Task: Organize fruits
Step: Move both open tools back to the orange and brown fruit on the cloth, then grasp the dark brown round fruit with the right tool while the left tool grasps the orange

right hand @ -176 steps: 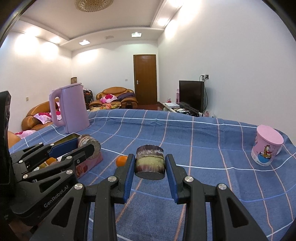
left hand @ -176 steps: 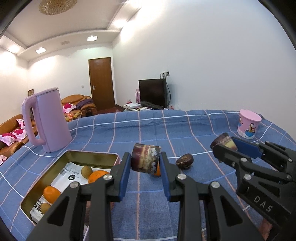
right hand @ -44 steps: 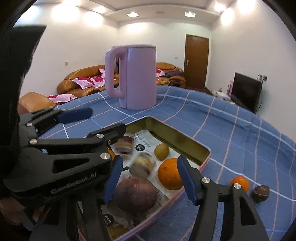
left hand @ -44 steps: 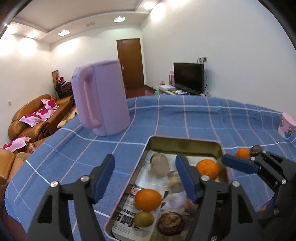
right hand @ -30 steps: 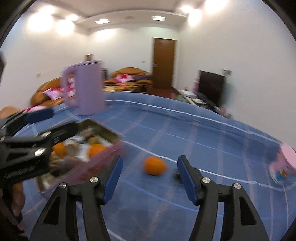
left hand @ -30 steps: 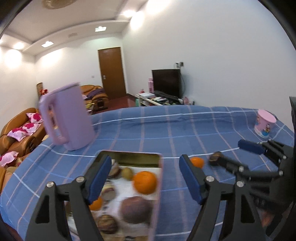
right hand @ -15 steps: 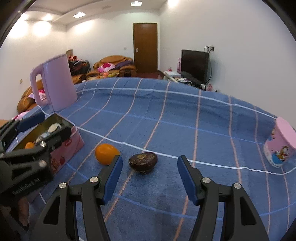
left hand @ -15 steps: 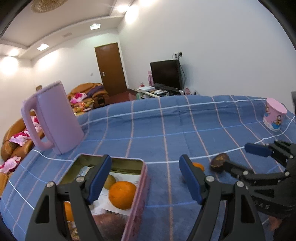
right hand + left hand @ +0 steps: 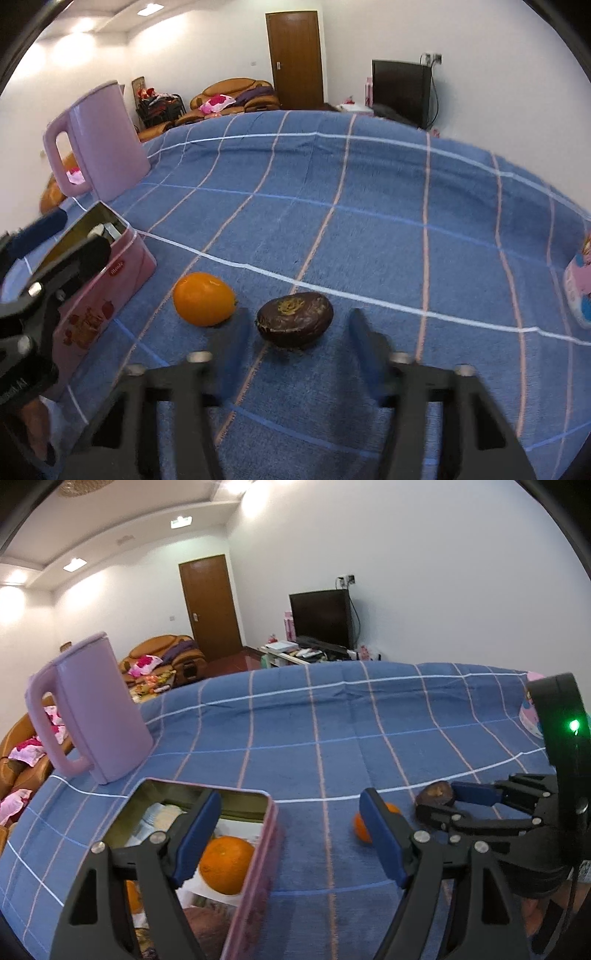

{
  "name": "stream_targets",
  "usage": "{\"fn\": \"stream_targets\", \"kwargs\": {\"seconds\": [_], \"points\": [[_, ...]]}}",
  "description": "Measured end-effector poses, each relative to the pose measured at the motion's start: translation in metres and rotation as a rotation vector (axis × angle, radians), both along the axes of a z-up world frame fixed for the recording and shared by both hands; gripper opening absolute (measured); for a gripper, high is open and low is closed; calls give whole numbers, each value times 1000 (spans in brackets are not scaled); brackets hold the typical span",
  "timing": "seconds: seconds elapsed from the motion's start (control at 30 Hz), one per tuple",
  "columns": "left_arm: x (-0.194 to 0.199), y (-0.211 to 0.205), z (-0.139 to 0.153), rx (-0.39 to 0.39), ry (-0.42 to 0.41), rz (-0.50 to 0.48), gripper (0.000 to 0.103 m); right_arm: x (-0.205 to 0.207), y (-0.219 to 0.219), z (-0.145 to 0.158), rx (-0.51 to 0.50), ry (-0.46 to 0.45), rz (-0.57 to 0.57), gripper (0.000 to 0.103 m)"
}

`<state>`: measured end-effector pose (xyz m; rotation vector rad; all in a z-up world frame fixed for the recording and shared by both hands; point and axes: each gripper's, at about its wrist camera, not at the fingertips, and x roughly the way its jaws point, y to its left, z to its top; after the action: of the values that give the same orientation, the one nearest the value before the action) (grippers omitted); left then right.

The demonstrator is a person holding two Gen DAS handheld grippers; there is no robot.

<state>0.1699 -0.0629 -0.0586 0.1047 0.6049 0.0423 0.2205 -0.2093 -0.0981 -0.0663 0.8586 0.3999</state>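
My right gripper (image 9: pixel 293 341) low over desk with blue checked cloth (image 9: pixel 369 229); jaws have just been closing, dark brown wrinkled round fruit (image 9: pixel 294 319) between them, pads not touching it. Small orange citrus fruit (image 9: pixel 204 298) just left of it on cloth. Pink rectangular metal tin (image 9: pixel 107 295) further left, large orange (image 9: pixel 226 860) inside. My left gripper (image 9: pixel 288 838) hovers across tin's right wall, jaws wide apart, empty. Lilac plastic kettle (image 9: pixel 94 712) far left.
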Motion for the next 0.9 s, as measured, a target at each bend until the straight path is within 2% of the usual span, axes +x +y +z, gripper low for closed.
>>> {"fn": "stream_targets", "kwargs": {"seconds": [0.13, 0.37, 0.5, 0.63, 0.73, 0.9], "points": [[4, -8, -4, -12, 29, -31, 80, -9, -10, 5, 50, -17, -9, 44], [7, -30, -10, -2, 60, -117, 80, -33, -35, 18, 46, -108, -109, 44], [18, -35, -18, 2, 102, -113, 80, -39, -47, 22, 49, -144, -152, 44], [33, -33, -29, -24, 163, -101, 76, -40, -53, 23, 66, -147, -159, 44], [37, -36, -34, -19, 180, -111, 70, -39, -51, 23, 60, -154, -156, 44], [41, -41, -39, -35, 203, -137, 67, -39, -48, 21, 60, -153, -147, 45]]}}
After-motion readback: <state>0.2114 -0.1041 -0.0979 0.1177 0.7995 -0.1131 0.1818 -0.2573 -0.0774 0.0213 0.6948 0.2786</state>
